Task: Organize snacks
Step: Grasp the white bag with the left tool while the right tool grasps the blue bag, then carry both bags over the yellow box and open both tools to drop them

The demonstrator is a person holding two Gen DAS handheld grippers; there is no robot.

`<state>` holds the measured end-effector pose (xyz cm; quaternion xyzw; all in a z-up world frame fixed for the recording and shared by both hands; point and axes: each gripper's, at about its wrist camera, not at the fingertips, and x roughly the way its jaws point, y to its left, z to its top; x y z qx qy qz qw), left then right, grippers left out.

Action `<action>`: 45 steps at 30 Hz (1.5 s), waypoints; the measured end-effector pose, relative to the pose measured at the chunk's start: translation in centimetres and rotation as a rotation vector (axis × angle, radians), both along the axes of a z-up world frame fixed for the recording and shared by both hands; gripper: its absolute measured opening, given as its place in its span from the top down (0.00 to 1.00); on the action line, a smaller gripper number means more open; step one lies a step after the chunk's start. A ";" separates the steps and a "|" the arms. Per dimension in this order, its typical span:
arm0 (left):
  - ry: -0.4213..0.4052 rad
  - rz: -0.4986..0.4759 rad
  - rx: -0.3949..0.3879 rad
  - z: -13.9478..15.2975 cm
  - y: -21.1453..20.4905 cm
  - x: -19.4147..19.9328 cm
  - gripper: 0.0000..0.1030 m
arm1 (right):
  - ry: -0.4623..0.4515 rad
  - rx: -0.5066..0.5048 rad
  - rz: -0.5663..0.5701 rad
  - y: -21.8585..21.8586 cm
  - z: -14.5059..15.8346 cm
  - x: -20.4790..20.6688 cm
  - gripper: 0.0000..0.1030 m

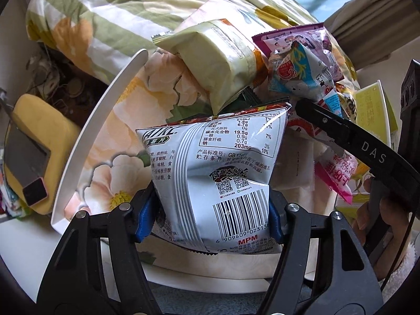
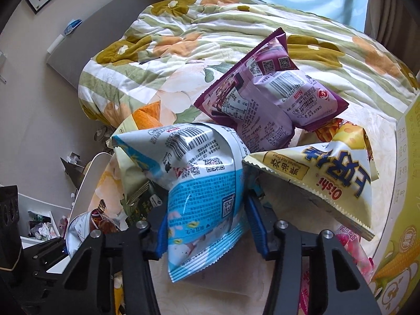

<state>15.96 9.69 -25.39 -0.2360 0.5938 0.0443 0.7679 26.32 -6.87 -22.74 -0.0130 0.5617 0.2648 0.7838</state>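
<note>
The left gripper (image 1: 210, 218) is clenched on a silver chip bag (image 1: 218, 173), its blue pads (image 1: 145, 218) pressing into both sides of the bag's lower part just above the barcode, so the packet stands upright between the fingers with its printed back facing the camera. The bag hangs over the floral bedspread (image 1: 113, 136), just inside the curved white rim of a tray (image 1: 105, 120) that runs along the bag's left side. Behind the silver chip bag, a pale green packet (image 1: 210, 60) lies tilted on the bedspread, and to the right of that sits a pile of small colourful snacks, with a purple packet (image 1: 309, 42) at the back. The right gripper (image 2: 207, 225) is closed on a blue and white snack bag (image 2: 199, 173), which it grasps across the lower half; the upper part of that bag bulges out and leans to the left above the fingers. In the right wrist view, the purple packet (image 2: 265, 99) lies behind the blue and white snack bag on the floral bedspread (image 2: 183, 42), and a yellow Oishi bag (image 2: 328, 176) lies just right of it, its serrated edge pointing toward the gripped bag. A yellow-green cardboard box (image 2: 401, 189) stands at the far right beyond the Oishi bag.
</note>
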 end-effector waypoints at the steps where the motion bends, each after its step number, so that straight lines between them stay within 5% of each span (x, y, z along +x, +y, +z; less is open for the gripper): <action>1: -0.007 -0.006 0.002 0.3 0.1 -0.1 0.38 | -0.001 0.007 -0.008 -0.1 0.2 -0.2 0.56; 12: -0.118 -0.102 0.036 4.8 0.2 -1.1 0.38 | -0.046 0.099 -0.112 -1.9 3.7 -3.2 0.61; 25: -0.346 -0.355 0.047 13.3 -4.0 1.1 0.38 | -0.195 0.241 -0.335 -7.5 12.7 -8.3 0.62; 35: -0.494 -0.519 0.026 19.0 -15.2 6.2 0.38 | -0.314 0.201 -0.529 -18.1 17.4 -9.8 0.62; 45: -0.457 -0.577 0.022 18.2 -30.8 13.2 0.38 | -0.323 0.183 -0.593 -30.7 17.6 -6.0 0.62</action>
